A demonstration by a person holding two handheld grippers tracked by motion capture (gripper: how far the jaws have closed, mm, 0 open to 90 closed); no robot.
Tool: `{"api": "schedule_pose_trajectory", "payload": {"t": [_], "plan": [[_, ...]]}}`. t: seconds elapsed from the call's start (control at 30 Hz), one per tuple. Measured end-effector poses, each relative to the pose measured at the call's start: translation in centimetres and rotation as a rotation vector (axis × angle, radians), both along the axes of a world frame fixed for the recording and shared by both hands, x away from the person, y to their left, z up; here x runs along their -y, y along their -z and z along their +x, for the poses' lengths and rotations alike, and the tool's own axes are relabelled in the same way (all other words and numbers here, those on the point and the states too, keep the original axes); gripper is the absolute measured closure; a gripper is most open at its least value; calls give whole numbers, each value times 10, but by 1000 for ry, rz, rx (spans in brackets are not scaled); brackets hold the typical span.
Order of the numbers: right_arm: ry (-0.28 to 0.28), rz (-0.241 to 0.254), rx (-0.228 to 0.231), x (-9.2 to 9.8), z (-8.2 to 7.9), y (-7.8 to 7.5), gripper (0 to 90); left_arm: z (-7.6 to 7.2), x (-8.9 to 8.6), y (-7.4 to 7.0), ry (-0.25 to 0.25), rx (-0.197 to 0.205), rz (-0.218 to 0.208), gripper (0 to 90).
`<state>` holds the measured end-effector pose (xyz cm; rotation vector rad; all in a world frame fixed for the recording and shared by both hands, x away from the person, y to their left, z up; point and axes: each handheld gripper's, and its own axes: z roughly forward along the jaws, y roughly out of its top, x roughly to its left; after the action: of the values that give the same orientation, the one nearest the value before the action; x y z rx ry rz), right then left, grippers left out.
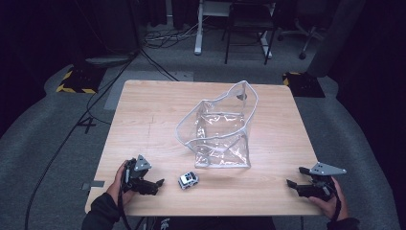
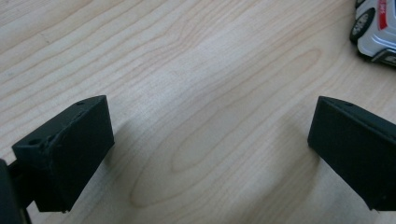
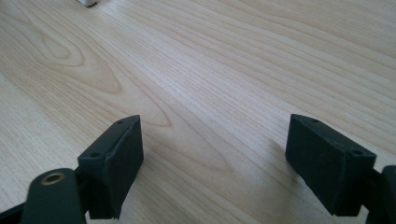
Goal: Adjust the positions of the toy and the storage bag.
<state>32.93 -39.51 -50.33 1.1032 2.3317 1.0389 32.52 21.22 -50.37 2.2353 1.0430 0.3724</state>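
Light wood-grain laminate is covering the table (image 1: 143, 120), and both grippers are resting low over its near edge. The left gripper (image 1: 154, 184) is sitting at the near left, held in the person's left hand (image 1: 119, 184), with its jaws spread wide and nothing between them; in the left gripper view bare wood is showing between the two black pads (image 2: 70, 154). The toy car (image 1: 188, 179), white with dark windows, is standing on its wheels just beside this gripper's tips, apart from them, and is appearing again at the top right corner of the left gripper view (image 2: 376, 32). The right gripper (image 1: 296, 181) is lying at the near right corner, held in the right hand (image 1: 330, 201), jaws likewise released and empty over bare wood. The clear plastic bag (image 1: 220, 129), edged in white piping, is standing open-mouthed near the table's middle, beyond the car and not touching it. Both grippers are well apart from the bag.
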Motion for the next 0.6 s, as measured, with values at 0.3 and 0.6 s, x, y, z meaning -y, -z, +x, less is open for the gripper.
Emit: {"api": "schedule_pose_trajectory", "payload": {"t": [0.3, 0.6], "plan": [[-2, 0, -1, 0, 0, 0, 194, -12, 3, 0, 38, -8, -11, 5], [0, 0, -1, 0, 1, 0, 190, -23, 23, 0, 170, -15, -8, 5]]}}
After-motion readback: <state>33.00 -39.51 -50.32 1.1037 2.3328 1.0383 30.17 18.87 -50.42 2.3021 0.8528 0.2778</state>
